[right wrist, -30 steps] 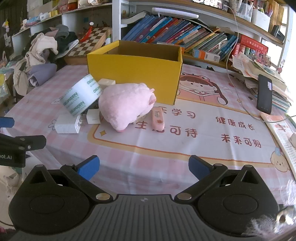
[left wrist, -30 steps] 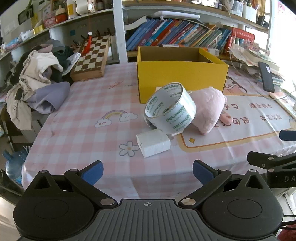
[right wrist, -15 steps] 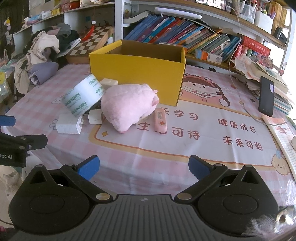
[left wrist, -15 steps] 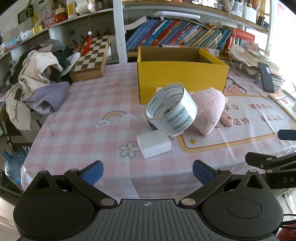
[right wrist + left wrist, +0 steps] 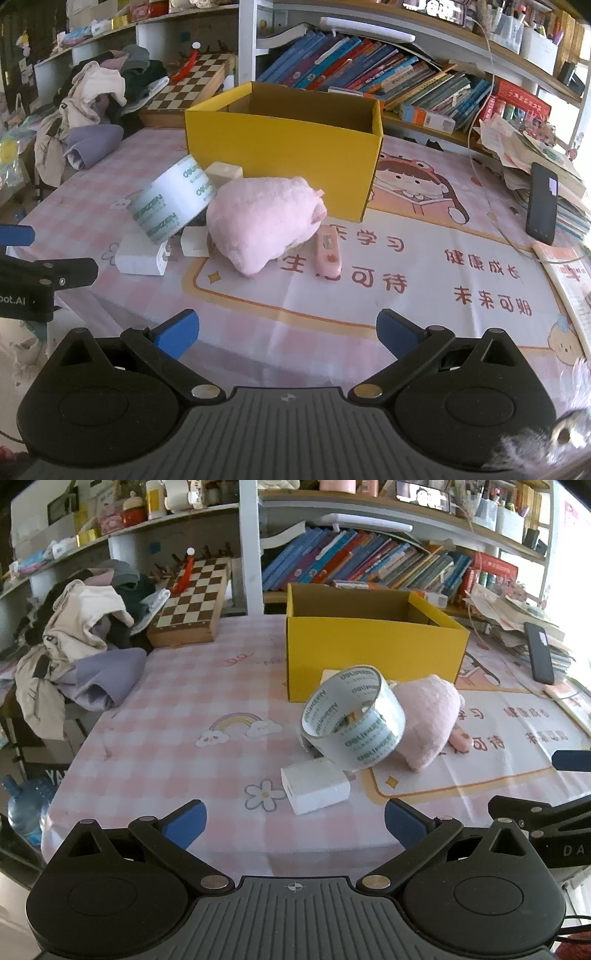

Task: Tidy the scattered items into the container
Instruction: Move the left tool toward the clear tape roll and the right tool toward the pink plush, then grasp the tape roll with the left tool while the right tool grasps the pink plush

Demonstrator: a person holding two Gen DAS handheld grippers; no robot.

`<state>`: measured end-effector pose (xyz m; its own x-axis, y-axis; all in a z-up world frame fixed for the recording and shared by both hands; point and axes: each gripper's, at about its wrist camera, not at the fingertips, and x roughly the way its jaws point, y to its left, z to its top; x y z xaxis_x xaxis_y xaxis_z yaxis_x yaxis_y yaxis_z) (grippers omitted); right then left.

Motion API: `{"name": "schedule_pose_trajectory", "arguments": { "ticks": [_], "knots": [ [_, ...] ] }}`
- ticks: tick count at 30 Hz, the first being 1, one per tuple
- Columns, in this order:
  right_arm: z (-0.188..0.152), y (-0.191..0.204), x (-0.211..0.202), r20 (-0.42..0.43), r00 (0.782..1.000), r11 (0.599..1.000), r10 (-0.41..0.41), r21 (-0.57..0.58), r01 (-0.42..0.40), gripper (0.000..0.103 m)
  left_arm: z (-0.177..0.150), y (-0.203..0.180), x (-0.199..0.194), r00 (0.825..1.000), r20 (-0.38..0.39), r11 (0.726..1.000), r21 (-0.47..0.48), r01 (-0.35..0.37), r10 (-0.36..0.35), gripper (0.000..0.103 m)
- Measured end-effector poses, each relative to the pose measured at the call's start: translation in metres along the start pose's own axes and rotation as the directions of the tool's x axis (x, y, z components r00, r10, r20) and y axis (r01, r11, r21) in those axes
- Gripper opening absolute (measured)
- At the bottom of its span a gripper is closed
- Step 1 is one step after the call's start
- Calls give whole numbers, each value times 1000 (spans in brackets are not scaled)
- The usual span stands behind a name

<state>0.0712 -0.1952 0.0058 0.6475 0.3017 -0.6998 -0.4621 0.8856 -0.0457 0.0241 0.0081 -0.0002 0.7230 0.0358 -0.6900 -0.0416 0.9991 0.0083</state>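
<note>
An open yellow box (image 5: 373,650) (image 5: 284,147) stands at the back of the pink checked table. In front of it lie a tilted roll of clear tape (image 5: 352,716) (image 5: 171,201), a pink plush toy (image 5: 428,720) (image 5: 262,218), a white charger block (image 5: 314,786) (image 5: 142,256), smaller white blocks (image 5: 194,245) and a pink pen-like case (image 5: 328,254). My left gripper (image 5: 295,821) hovers open just short of the charger. My right gripper (image 5: 286,330) is open too, short of the plush and case, holding nothing.
A chessboard (image 5: 192,602) and a heap of clothes (image 5: 81,638) sit at the back left. Bookshelves (image 5: 388,77) run behind the box. A black phone (image 5: 541,206) rests on a paper stack at the right. The printed mat (image 5: 424,266) lies in the right foreground.
Both grippers have crept slightly forward toward the items, which appear a little larger. The items on the table have not moved, and both grippers stay open.
</note>
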Motion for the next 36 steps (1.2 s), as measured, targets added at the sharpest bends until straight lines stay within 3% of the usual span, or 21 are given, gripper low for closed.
{"name": "schedule_pose_trajectory", "arguments": {
  "ticks": [19,31,36],
  "knots": [
    [29,-15,29,-17,1000,1000,-7,14,7,103,30,-5,30,995,10,995,35,97,-98,103],
    [42,-26,54,-54,998,999,11,31,-9,103,41,-14,58,980,-43,977,74,199,-196,103],
    [49,-28,63,-62,998,1000,16,17,-15,103,44,-19,63,977,-41,972,107,211,-208,97]
  ]
}}
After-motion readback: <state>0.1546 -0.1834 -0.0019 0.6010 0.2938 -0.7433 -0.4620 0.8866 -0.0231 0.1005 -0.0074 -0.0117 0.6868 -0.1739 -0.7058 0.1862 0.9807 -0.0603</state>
